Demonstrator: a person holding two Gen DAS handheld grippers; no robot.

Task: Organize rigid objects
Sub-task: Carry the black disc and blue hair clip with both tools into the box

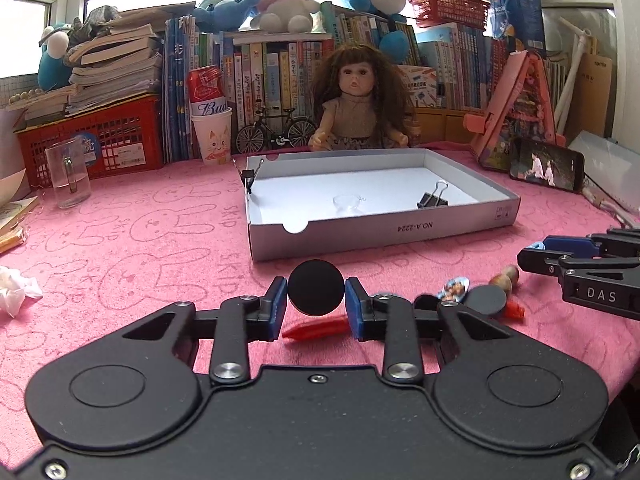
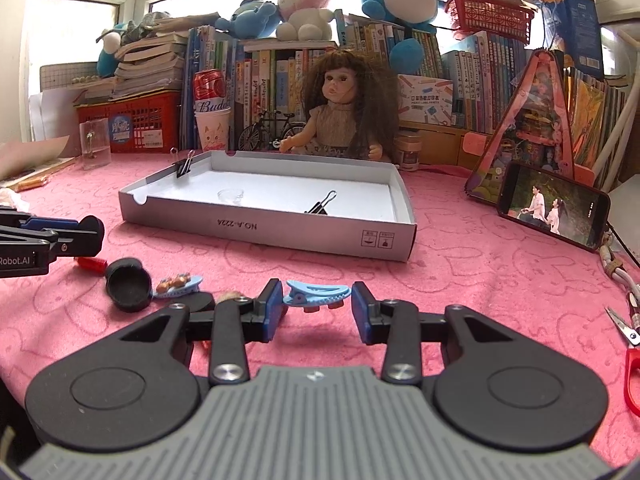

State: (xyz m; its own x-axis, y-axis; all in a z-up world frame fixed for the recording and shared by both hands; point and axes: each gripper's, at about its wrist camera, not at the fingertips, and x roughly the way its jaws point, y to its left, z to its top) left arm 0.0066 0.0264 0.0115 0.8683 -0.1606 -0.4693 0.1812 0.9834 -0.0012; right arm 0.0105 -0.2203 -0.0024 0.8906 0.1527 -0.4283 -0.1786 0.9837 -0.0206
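While the left gripper (image 1: pixel 316 304) is clamping a round black lid (image 1: pixel 316 288) between its blue pads (image 1: pixel 277 307), the right gripper (image 2: pixel 317 308) is sitting with its jaws apart around a light blue hair clip (image 2: pixel 317 294) (the clip is lying on the pink cloth (image 2: pixel 480 264) between the fingers, and I can't really tell if either pad is touching it). From the left wrist view the lid is looking like it's being held up off the cloth, face-on to the camera, with a red chili-shaped piece (image 1: pixel 316 328) lying underneath just behind the fingers.

Next to that, a little pile of stuff is waiting on the cloth: a black round pot (image 2: pixel 128 285) lying tilted, a blue clip with a brown bear figure (image 2: pixel 178 285), another black disc (image 1: pixel 486 300) and a brownish nut-like thing (image 1: pixel 505 278) whose exact kind I can't make out.

Further back, the shallow grey box (image 2: pixel 280 232) is sitting in the middle of the table, holding a tiny clear glass dish (image 2: pixel 231 196) and a black binder clip (image 2: pixel 322 205), with a second binder clip (image 2: pixel 183 166) pinched onto its left wall. Behind the box a long-haired doll (image 2: pixel 340 108) is sitting in front of the books, and a phone (image 2: pixel 554 205) is leaning at the right, playing a video.
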